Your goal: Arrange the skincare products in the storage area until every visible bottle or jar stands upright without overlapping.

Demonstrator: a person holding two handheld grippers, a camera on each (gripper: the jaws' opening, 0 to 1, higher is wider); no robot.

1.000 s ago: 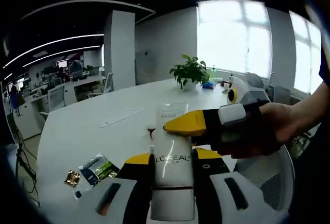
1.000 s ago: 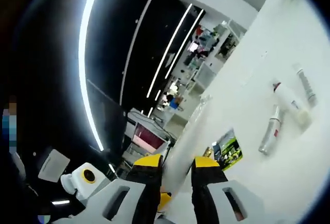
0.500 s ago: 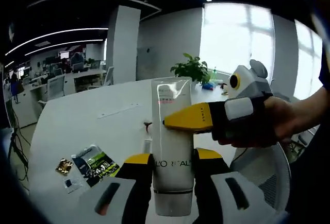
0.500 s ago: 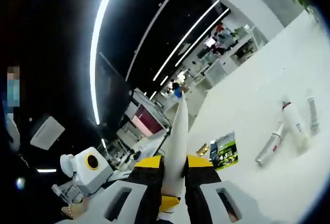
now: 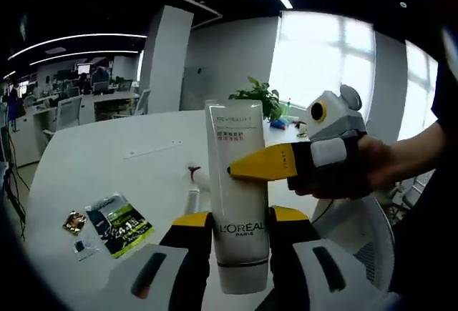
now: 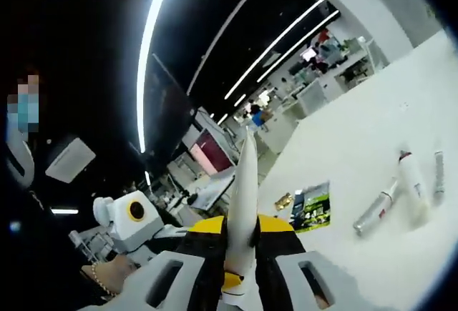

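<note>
White L'Oréal tube (image 5: 238,204) upright — cap down, bottles (image 6: 401,189) lying on table

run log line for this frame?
left claw: shut on L'Oreal tube | right claw: shut on tube | bottles: lying on table

Left gripper view: tube (image 5: 239,204) at centre frame, upright between the left gripper (image 5: 240,219) jaws at the bottom; right gripper (image 5: 259,166) enters from the right, its jaws meeting the tube's mid-section. Sachet (image 5: 119,222) lies at lower left on the surface (image 5: 107,161), a smaller packet (image 5: 74,221) just to its left. Potted plant (image 5: 259,96) stands behind the tube, upper centre. Right gripper view: the tube edge-on at centre between the jaws; sachet right of it; three bottles (image 6: 401,189) lying down on the surface at the right edge, close together.
</note>
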